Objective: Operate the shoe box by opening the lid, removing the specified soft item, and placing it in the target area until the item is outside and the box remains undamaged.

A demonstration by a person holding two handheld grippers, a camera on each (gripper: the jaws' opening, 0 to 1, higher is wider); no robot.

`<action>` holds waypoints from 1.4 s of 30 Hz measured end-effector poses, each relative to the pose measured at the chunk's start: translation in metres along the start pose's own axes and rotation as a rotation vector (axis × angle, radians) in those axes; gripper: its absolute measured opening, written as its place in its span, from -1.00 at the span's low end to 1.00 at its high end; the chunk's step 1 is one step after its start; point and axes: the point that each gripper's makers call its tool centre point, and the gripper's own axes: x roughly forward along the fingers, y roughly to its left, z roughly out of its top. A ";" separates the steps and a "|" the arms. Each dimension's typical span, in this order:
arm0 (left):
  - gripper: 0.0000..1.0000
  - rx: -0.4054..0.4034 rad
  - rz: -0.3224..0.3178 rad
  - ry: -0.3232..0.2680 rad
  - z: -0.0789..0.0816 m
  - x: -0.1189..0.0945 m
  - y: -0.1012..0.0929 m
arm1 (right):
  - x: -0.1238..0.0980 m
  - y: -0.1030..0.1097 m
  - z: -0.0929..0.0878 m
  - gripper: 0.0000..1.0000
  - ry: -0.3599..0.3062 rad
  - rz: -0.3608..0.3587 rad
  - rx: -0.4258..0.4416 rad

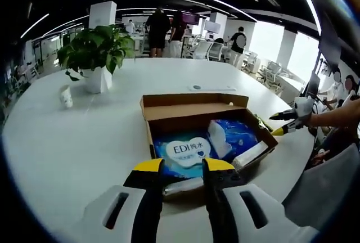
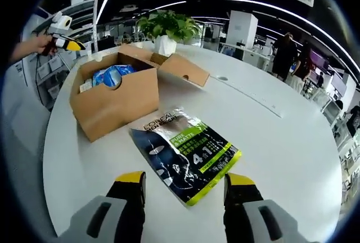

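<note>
The cardboard shoe box (image 1: pixel 169 120) stands open on the white table, its lid (image 1: pixel 194 100) folded back. Inside lie a blue "EDI" wipes pack (image 1: pixel 183 152) and a second blue pack (image 1: pixel 239 133). My left gripper (image 1: pixel 184 167) hovers open over the box's near wall, and a silvery packet edge (image 1: pixel 183 187) shows in the gap. In the right gripper view a dark and green L'Oreal mask packet (image 2: pixel 185 156) lies flat on the table beside the box (image 2: pixel 115 99). My right gripper (image 2: pixel 185 180) is open just short of that packet, holding nothing. Each gripper also appears, hand-held, in the other's view: right (image 1: pixel 279 124), left (image 2: pixel 70 44).
A potted plant (image 1: pixel 97 57) and a small white object (image 1: pixel 66 97) stand at the far left of the round table (image 1: pixel 67 153). A flat white strip (image 1: pixel 212 88) lies behind the box. People stand in the office beyond; one sits at the right edge.
</note>
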 end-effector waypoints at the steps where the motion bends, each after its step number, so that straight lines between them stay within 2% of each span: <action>1: -0.46 0.001 0.001 0.002 -0.001 0.000 0.000 | -0.001 0.001 0.000 0.08 0.000 0.000 -0.005; 17: -0.60 -0.008 0.085 0.077 -0.032 0.014 0.022 | -0.016 0.015 0.026 0.08 -0.022 -0.003 -0.087; 24: -0.60 -0.024 0.091 0.095 -0.038 0.025 0.027 | -0.020 0.021 0.046 0.08 -0.049 -0.003 -0.116; 35: -0.73 -0.054 0.120 0.129 -0.048 0.027 0.030 | -0.017 0.039 0.075 0.05 -0.082 0.022 -0.190; 42: -0.79 -0.084 0.124 0.135 -0.052 0.028 0.030 | -0.012 0.050 0.104 0.04 -0.117 0.052 -0.176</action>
